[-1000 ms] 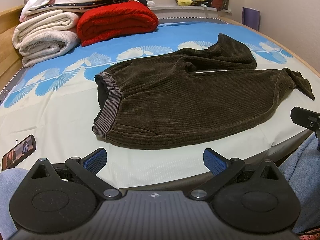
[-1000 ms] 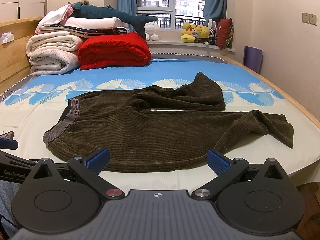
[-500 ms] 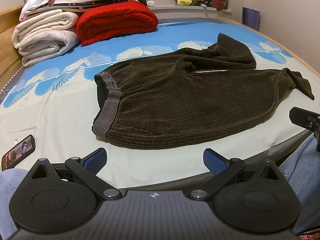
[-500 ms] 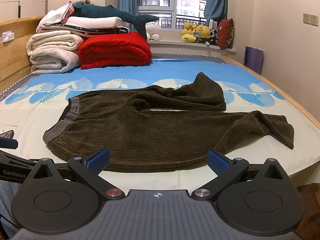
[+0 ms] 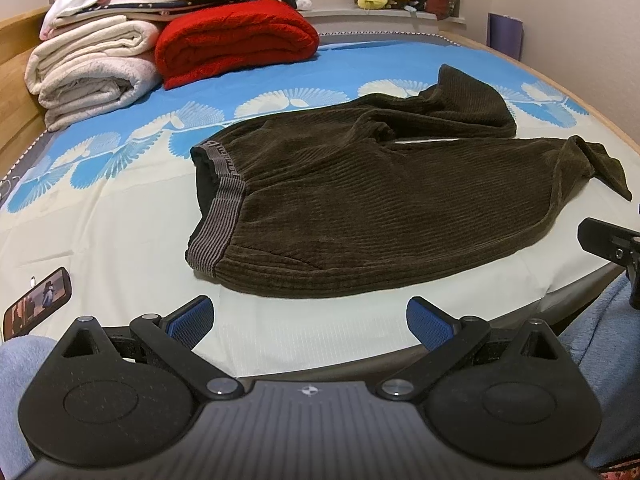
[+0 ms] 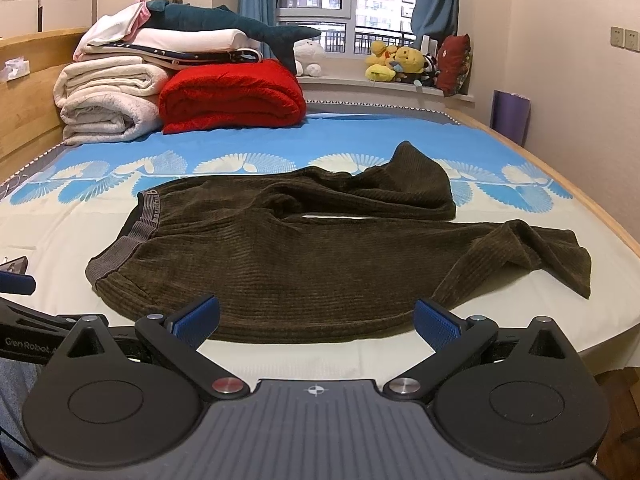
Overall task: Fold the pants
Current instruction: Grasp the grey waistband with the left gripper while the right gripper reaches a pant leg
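— Nothing much is changed against the two earlier moments, is it?

— Almost nothing. The pants [image 5: 384,208] are found in the same pose on the bed [image 5: 120,232], spread out and not folded. Only a very small drift of both cameras is noticed.

— How are the tools held?

— The left gripper [image 5: 308,322] is kept wide open, with nothing between its blue pads [image 5: 190,320]. The right gripper [image 6: 316,320] is opened just as wide and is also empty. Both are held low at the near edge of the bed, just short of the cloth, and no contact is made.

— Where exactly is the garment placed?

— It is laid across the middle of the bed. The waistband [image 5: 218,216] is turned to the left, and the two legs are stretched to the right. The far leg [image 6: 400,188] is bunched up into a hump, and the near leg cuff [image 6: 560,256] is twisted near the right edge.

— What is meant by this for the task?

— It is judged that the folding is not yet begun; only the approach is prepared. Probably the crumpled legs must be flattened first, otherwise an uneven fold is expected.

— Is something else to be avoided?

— A phone [image 5: 38,308] is seen at the left and a red blanket [image 6: 232,96] far behind; both are well apart from the pants.
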`<control>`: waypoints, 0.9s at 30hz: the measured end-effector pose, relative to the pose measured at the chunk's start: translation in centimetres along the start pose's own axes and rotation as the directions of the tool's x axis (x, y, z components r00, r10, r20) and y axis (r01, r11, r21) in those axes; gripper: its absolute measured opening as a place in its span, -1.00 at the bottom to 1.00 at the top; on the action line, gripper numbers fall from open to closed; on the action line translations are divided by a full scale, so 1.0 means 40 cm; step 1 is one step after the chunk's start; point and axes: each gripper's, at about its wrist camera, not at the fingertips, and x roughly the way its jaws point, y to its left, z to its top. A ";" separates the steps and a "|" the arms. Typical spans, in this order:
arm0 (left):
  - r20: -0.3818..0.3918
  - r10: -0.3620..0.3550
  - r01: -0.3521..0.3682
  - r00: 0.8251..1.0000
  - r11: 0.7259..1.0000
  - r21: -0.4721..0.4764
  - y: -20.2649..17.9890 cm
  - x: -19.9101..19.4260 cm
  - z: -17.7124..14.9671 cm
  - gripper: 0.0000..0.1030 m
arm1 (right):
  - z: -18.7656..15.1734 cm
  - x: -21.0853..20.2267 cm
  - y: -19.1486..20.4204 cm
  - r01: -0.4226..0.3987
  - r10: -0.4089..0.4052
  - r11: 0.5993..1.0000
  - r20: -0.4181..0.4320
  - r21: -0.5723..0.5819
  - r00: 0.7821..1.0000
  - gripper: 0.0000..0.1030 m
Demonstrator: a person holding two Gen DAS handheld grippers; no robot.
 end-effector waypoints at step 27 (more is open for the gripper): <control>-0.141 0.087 -0.116 0.986 0.970 -0.212 0.373 0.460 0.197 0.99 | 0.157 0.447 -0.091 -0.059 0.053 0.986 0.040 0.155 0.998 0.99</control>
